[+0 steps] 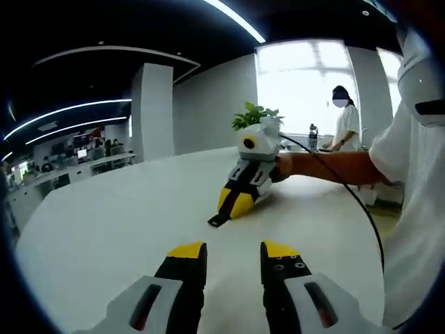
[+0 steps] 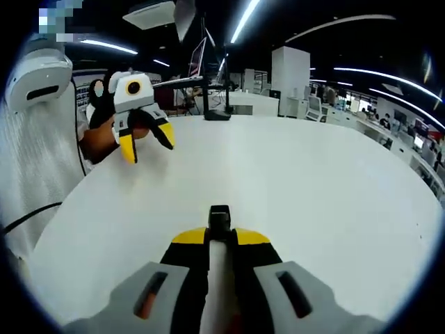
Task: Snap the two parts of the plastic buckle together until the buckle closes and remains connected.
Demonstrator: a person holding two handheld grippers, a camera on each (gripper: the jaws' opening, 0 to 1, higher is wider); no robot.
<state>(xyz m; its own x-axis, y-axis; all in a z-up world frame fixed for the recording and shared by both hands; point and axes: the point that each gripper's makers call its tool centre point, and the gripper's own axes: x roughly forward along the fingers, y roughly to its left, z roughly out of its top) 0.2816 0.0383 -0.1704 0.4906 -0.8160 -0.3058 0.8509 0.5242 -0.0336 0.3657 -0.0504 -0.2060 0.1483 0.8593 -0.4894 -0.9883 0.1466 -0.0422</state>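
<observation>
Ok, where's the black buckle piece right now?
The buckle piece is pinched in the right gripper, low on the white table; the left gripper hovers apart.

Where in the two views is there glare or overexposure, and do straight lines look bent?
Left gripper view: the bright window is blown out behind the green potted plant. Right gripper view: the ceiling light strips glare, and the round white table edge bows from fisheye distortion.

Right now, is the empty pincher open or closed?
Open. The left gripper has a clear gap between its yellow tips and nothing in it. The right gripper is closed on a black buckle piece over the white table.
</observation>
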